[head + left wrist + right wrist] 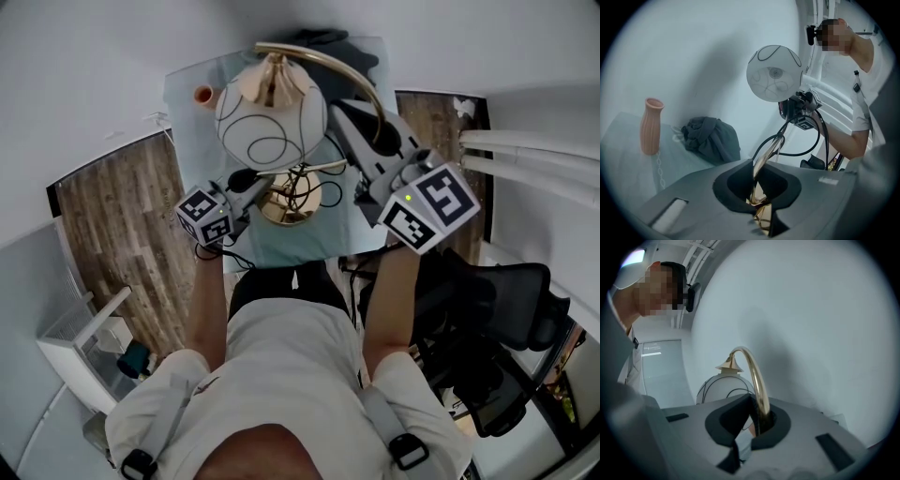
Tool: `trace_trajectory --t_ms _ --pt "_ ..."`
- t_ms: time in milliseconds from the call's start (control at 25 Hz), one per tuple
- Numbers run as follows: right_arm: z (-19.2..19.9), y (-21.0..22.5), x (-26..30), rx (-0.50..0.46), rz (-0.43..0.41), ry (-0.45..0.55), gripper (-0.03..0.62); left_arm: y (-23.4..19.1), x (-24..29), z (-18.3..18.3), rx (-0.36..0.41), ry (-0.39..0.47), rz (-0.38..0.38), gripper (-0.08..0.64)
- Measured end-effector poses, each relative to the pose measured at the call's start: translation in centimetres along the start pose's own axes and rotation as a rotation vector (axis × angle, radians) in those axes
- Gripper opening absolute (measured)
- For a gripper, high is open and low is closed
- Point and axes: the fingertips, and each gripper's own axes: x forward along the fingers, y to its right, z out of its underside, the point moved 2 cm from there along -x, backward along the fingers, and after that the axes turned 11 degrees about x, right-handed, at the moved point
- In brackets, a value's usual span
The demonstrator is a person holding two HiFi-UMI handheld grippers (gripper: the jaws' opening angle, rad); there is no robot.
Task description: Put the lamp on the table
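Observation:
The lamp has a white globe shade (272, 117) with black line loops, a curved brass arm (328, 66) and a round brass base (291, 202) with a black cord. Its base rests on the pale glass table (187, 84). My left gripper (255, 184) is low by the base, and the left gripper view shows the brass stem (764, 159) running down into the narrow gap between its jaws (761, 206). My right gripper (361, 122) is shut on the brass arm (757, 376) beside the globe (724, 390).
A pink ribbed vase (650, 125) and a bundle of dark cloth (710, 138) sit at the table's far side. A black office chair (497, 319) stands at the right and a white rack (94, 337) at the lower left. The floor is wood plank.

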Motion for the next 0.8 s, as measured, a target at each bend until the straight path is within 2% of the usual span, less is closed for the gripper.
trace_trajectory --t_ms 800 --pt "3.5 2.6 1.0 0.048 0.022 -0.044 -0.002 -1.9 1.1 3.9 -0.044 -0.029 -0.014 0.031"
